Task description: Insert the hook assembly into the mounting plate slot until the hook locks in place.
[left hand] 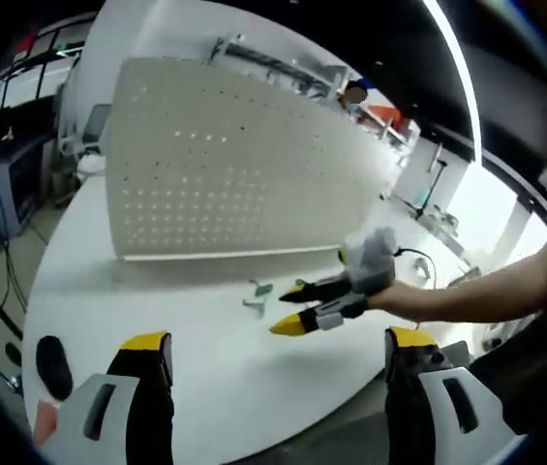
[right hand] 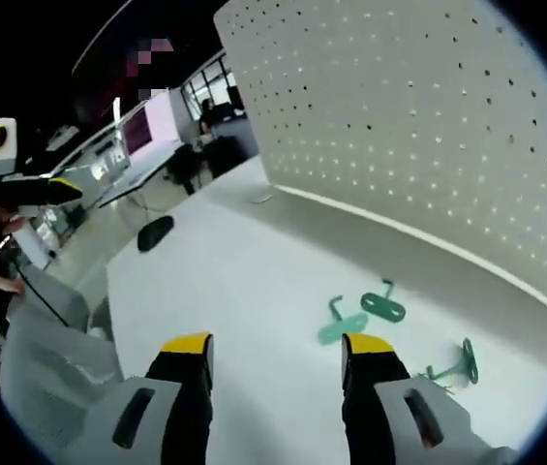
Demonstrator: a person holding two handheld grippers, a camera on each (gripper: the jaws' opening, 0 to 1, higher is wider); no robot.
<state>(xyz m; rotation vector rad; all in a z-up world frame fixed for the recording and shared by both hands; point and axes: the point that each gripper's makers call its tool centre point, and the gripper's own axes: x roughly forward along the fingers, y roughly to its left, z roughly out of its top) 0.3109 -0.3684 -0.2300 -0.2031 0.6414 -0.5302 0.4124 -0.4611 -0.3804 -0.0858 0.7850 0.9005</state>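
Lying loose on the white desk (right hand: 205,291), three small green plastic hook pieces wait just ahead of your right gripper (right hand: 278,349): one flat-based hook (right hand: 342,325) nearest the jaws, a second with an oval plate (right hand: 383,306) touching or almost touching it, and a third (right hand: 455,365) apart, to the right past the right jaw. In the left gripper view the same green pieces (left hand: 258,295) sit near the foot of the white perforated pegboard (left hand: 225,165), the mounting plate that stands upright along the desk's far side. Judging by their thin section, these hooks look light and fairly stiff, likely to skid on the smooth top if you nudge them; the flat base, or the upright stem where it rises clear of the desk, looks the surest place to pinch. Your right gripper's fingers are spread and empty, hovering low over the desk just short of the nearest hook. Your left gripper (left hand: 278,344) hangs back over the desk's near edge, fingers also spread, holding nothing. A black oval object (right hand: 155,232) lies well apart toward the desk's left edge.
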